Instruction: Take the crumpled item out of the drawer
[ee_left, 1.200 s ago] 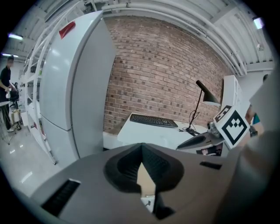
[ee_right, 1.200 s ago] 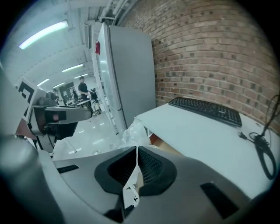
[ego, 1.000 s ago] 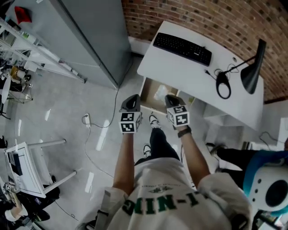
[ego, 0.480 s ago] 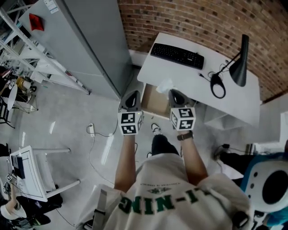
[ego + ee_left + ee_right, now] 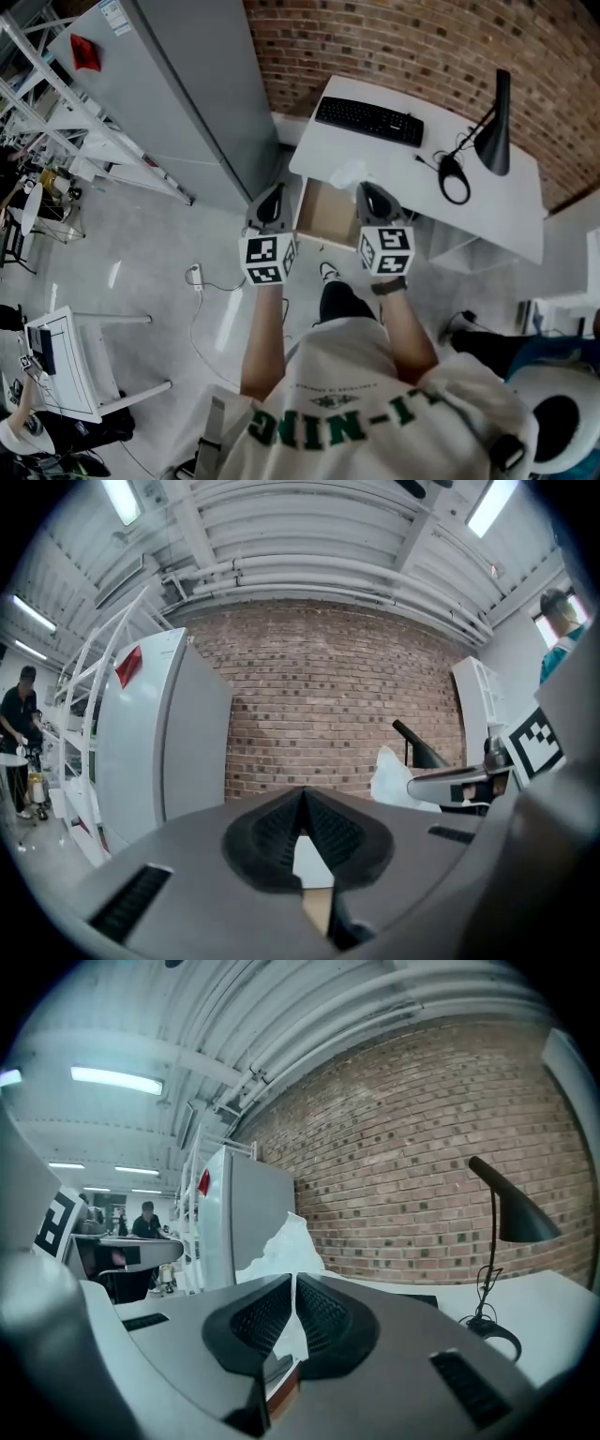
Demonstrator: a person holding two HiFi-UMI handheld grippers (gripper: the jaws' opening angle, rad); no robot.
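Right tongs (image 5: 293, 1283) clamped on the crumpled item (image 5: 278, 1241), just raised out of the open drawer (image 5: 328, 214) to bench (image 5: 394, 161) level. Left tongs (image 5: 303, 797) closed, empty. Removal looks essentially done.

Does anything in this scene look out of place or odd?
The desk drawer stands pulled out, its brown floor showing. The crumpled white item is not in it: it sticks up from the shut jaws of the right hand-held gripper. Nothing looks spilled or broken.

keyboard (image 5: 367, 120) on desk (image 5: 398, 173), lamp (image 5: 489, 142) right, drawer (image 5: 328, 211) seemingly below
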